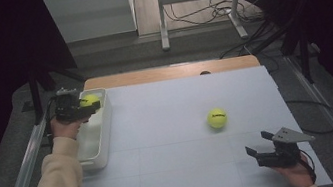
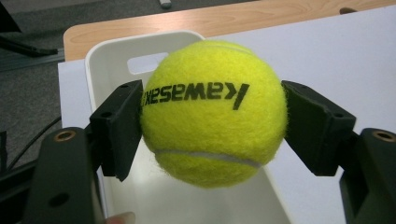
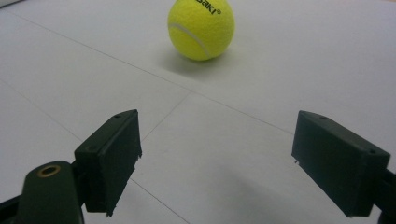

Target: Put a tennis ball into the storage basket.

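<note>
Left tool [image 1: 87, 107] pinching a yellow tennis ball [image 1: 89, 101], jaws pressed on its 2 sides, printed lettering upside down in the left gripper view. Ball held above the far end of the white bin [image 1: 103, 134]; not touching the bin's floor. Bin sits at the desk's [image 1: 177, 173] left edge, long side running away from the person; handle slot in its far wall partly hidden behind the ball [image 2: 214, 112].

Second tennis ball [image 1: 217, 118] lies on the white desk sheet, well to the right of the bin, nothing between them. Right tool [image 1: 259, 143] near the desk's front, farther right of the bin, jaws spread with nothing between, pointed toward that ball [image 3: 201, 29]; clear sheet in between.

Ball's brand print cut off at the top in the right gripper view. Room beyond the desk dark; cables and a frame's legs on the floor hard to make out.
</note>
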Available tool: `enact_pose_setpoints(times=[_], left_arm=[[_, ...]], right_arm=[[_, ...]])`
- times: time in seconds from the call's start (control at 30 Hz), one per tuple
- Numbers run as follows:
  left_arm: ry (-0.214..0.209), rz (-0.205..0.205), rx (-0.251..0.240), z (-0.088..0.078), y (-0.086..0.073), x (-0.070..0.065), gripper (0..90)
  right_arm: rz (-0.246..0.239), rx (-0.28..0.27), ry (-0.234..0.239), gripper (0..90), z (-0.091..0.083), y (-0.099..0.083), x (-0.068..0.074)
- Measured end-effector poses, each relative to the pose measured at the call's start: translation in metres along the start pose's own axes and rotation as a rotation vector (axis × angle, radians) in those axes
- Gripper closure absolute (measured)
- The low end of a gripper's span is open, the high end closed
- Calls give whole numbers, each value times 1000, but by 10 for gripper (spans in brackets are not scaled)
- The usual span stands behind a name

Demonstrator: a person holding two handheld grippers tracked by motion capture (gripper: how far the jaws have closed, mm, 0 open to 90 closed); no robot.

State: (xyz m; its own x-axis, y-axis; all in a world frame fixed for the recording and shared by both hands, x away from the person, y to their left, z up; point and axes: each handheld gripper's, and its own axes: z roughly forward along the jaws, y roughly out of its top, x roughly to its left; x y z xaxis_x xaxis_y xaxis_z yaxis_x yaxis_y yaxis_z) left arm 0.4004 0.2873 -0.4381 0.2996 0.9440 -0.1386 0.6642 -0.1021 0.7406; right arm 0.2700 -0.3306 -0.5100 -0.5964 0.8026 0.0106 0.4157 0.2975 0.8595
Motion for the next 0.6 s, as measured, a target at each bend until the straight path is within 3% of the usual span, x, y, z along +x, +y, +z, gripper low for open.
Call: enact_pose_setpoints(times=[0.47, 0.6], left_arm=[[12, -4, 5, 0, 0, 0, 259], [14, 0, 34, 3, -1, 1, 236]], right_arm=[[1, 1, -1, 162, 0, 0, 0], [-2, 1, 0, 162, 0, 0, 0]])
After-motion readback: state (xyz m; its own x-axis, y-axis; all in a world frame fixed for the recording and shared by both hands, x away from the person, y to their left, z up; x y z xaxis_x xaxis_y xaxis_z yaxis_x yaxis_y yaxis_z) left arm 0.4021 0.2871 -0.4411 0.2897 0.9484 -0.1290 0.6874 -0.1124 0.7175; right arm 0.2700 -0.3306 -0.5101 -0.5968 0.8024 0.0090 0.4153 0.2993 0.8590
